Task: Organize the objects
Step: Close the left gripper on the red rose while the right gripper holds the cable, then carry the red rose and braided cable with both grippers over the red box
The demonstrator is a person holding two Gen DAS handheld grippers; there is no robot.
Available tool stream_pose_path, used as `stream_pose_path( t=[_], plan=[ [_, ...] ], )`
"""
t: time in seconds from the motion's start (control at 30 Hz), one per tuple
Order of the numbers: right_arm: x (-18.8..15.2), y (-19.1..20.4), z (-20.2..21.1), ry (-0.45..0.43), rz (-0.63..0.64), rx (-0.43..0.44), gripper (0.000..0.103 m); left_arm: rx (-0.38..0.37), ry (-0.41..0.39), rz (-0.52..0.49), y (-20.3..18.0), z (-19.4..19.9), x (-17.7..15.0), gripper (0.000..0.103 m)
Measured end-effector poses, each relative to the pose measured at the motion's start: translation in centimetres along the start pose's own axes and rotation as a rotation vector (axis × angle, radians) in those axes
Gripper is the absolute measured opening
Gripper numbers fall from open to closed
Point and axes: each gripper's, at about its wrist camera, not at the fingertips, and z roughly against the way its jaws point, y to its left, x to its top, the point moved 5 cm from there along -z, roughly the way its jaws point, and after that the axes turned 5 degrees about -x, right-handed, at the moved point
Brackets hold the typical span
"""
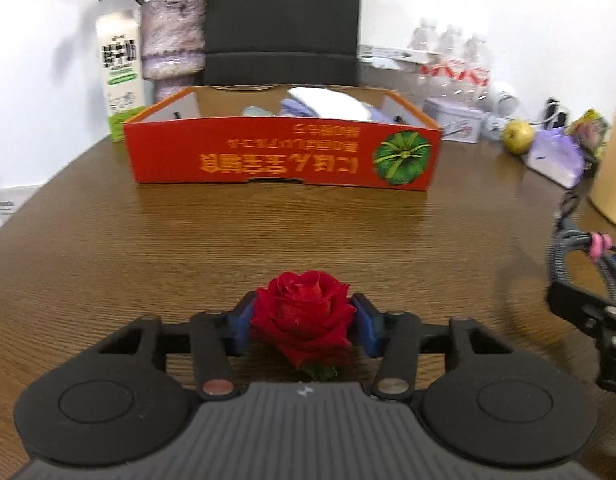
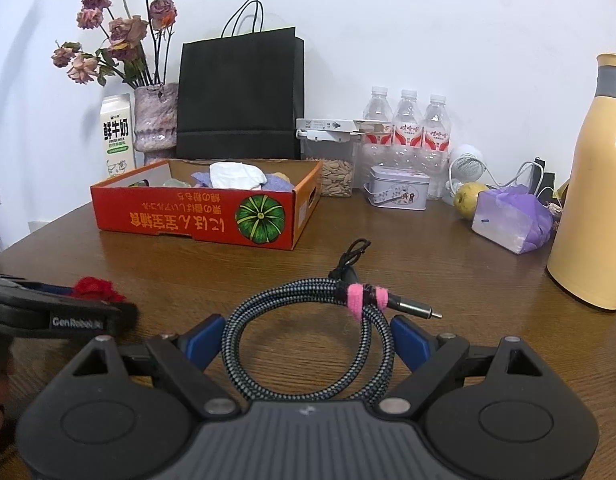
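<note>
My left gripper (image 1: 303, 320) is shut on a red rose (image 1: 303, 316), its blue pads pressed on both sides of the bloom, low over the wooden table (image 1: 267, 232). My right gripper (image 2: 308, 338) is shut on a coiled braided cable (image 2: 308, 332) bound with a pink strap; the plug sticks out to the right. A red open cardboard box (image 1: 283, 156) stands ahead in the left wrist view, holding cloths. It also shows in the right wrist view (image 2: 195, 216). The rose and left gripper appear at the left of the right wrist view (image 2: 93, 288).
Behind the box stand a milk carton (image 2: 117, 136), a vase of dried roses (image 2: 153, 120), a black paper bag (image 2: 239, 96), water bottles (image 2: 408, 124), a seed jar (image 2: 336, 168) and a tin (image 2: 398, 188). At right are a pear (image 2: 466, 196), purple tissue pack (image 2: 512, 218) and yellow flask (image 2: 596, 188).
</note>
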Motion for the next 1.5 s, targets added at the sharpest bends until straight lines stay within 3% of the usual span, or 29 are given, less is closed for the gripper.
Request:
stream_pose_path(
  t=[0.1,0.67,1.5],
  plan=[
    [0.0,-0.1,0.0,-0.002,-0.004,-0.002,0.088,-0.039,-0.02,-0.007,-0.3,0.6,0.1,0.041],
    [0.0,0.1,0.7,-0.033,-0.025,-0.046,0.088,-0.019,-0.155,-0.021,1.3,3.7,1.0,0.04],
    [1.0,7.0,3.1,-0.082,-0.043,-0.014,0.088,0.011,-0.235,0.009,5.6,8.0,1.0,0.039]
  ],
)
